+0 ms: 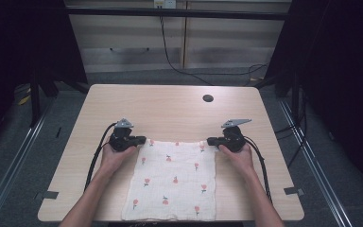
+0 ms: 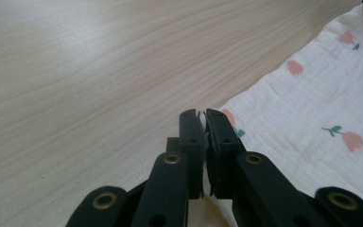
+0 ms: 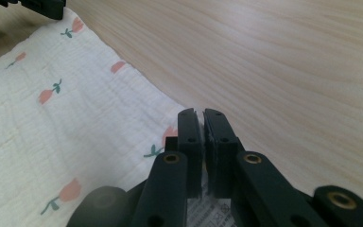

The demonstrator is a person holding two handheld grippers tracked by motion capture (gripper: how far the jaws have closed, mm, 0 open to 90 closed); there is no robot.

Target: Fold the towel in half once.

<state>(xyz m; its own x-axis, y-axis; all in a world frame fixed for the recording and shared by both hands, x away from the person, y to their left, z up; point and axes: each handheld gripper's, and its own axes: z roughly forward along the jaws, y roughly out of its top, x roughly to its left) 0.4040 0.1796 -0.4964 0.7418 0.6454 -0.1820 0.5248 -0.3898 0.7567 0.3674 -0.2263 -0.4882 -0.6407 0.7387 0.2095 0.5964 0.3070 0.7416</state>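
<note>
We see a pale wood-grain table [image 1: 170, 106] with a dark round hole [image 1: 208, 98], grey floor and cream cabinets behind; a white muslin cloth with pink tulips [image 1: 172, 182] lies flat at the near edge; both forearms reach forward, the left gripper [image 1: 142, 140] and right gripper [image 1: 211, 141] each pinching a far corner, jaws pressed together.

Crinkled matt cotton cloth [image 1: 172, 182] on smooth pale wood-grain table [image 1: 170, 104].
</note>
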